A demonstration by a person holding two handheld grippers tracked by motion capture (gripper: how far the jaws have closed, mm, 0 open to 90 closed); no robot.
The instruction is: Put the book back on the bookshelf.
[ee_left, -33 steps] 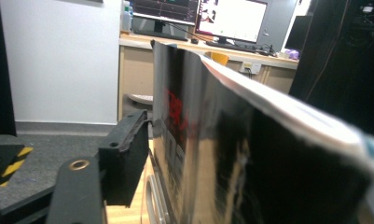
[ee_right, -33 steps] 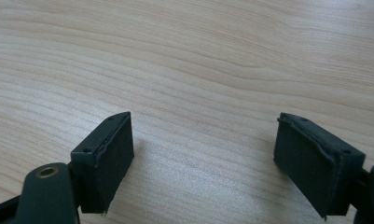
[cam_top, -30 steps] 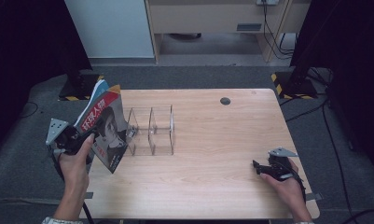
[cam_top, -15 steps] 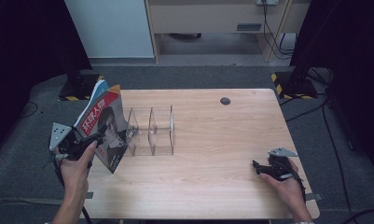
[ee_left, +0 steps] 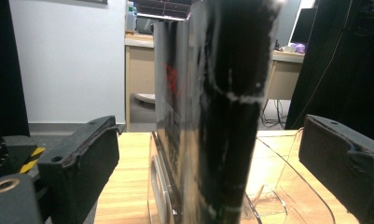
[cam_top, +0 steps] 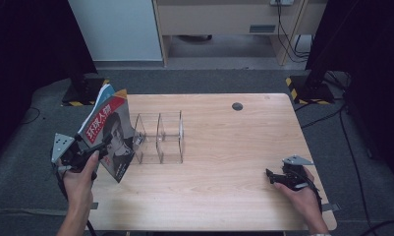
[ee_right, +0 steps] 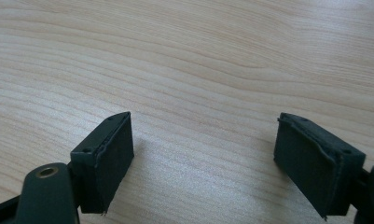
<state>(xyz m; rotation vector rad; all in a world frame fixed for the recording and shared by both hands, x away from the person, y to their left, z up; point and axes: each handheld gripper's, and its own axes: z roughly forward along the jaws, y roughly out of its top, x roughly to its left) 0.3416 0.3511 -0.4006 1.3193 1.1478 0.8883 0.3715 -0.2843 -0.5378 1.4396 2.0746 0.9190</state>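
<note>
Red-and-white magazine stood at the clear rack's left end, both sets of jaws spread wide!

The glossy red-and-white magazine (cam_top: pixel 108 132) is seen leaning upright against the left end of the clear acrylic divider rack (cam_top: pixel 160 137) on the light wooden table (cam_top: pixel 224 167). The left gripper (cam_top: pixel 97 148) is held open, its jaws apart on either side of the magazine's edge, no contact shown. The right gripper (cam_top: pixel 270 175) is held open and empty, low over bare wood near the right front.

The left tool (cam_top: pixel 103 145) has opened and released the magazine (cam_top: pixel 108 132).
</note>
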